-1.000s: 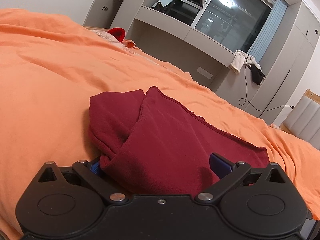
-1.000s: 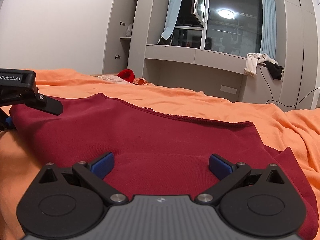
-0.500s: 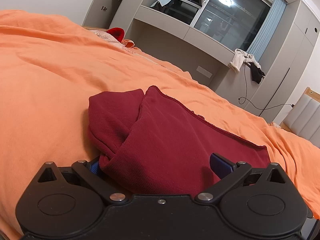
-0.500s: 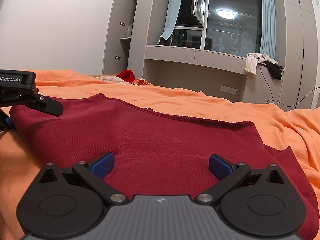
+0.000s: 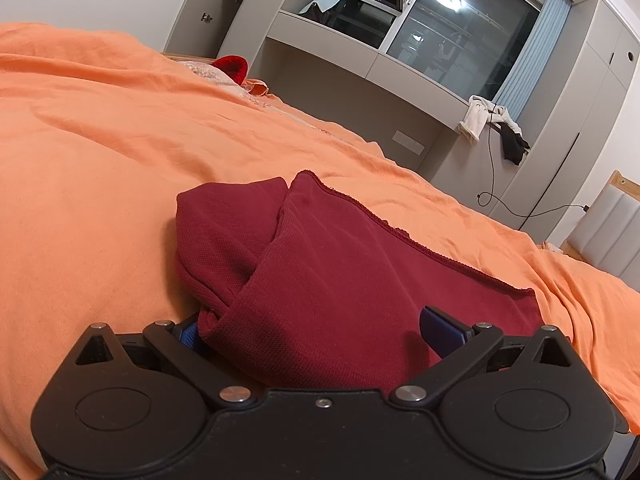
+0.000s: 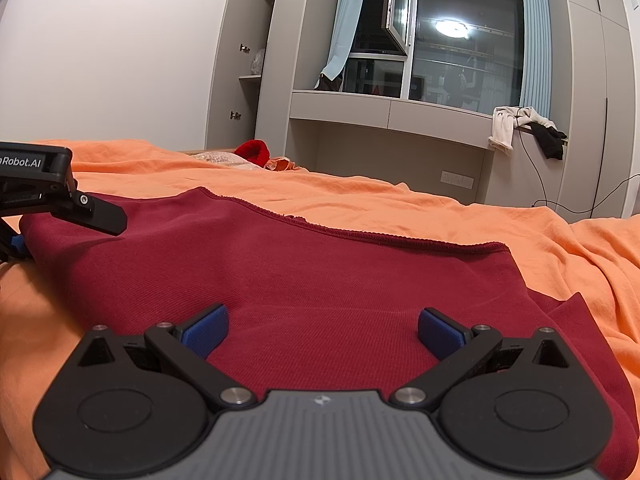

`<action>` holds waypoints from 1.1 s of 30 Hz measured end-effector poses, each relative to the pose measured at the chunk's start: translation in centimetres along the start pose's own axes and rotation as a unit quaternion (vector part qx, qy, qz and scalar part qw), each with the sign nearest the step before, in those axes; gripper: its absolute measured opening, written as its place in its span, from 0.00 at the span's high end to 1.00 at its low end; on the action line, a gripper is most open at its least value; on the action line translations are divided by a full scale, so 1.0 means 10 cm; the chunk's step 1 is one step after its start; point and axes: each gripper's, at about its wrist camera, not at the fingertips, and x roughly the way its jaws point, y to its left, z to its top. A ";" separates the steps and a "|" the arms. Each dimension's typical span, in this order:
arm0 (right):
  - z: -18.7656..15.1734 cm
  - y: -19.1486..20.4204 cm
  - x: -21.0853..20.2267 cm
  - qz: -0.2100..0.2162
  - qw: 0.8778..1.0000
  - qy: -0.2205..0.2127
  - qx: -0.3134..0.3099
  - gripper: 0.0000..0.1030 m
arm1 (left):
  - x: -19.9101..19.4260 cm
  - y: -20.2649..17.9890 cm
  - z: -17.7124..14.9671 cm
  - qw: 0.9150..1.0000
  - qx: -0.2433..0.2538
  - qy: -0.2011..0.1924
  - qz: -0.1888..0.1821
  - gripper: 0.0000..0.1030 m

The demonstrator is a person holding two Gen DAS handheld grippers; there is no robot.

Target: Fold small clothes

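My left gripper (image 5: 312,328) sits low over the near left end of a dark red knit garment (image 5: 340,280), its jaws spread wide with a thick bunched fold of the cloth lying between them; the fabric spills over the left blue pad (image 5: 187,332) and hides most of it, while the right pad stands clear and is pressing on nothing. My right gripper (image 6: 322,330) is likewise released, both blue pads (image 6: 206,328) well apart and resting just above the flat middle of the same garment, nothing pinched. The garment lies spread on an orange bedsheet (image 5: 100,152), its raw hemmed edge (image 6: 360,234) running across on the far side, and a rumpled sleeve-like flap (image 5: 228,220) is folded out at the left end. From the right wrist view my left gripper shows at the left border, one black finger (image 6: 102,212) reaching over the garment's corner. Far off, a bright red item (image 6: 252,152) sits at the head of the bed.
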 end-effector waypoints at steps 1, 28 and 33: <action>0.00 0.00 0.00 0.000 1.000 0.000 0.000 0.00 | 0.00 0.00 0.00 1.000 0.000 0.000 0.000 0.01; -0.01 -0.01 0.00 0.000 1.000 0.000 0.001 0.00 | -0.01 -0.02 -0.01 1.000 0.002 0.000 0.001 0.01; -0.01 -0.01 0.00 0.000 1.000 0.000 0.001 0.00 | -0.01 0.00 0.00 1.000 -0.007 -0.004 -0.001 0.01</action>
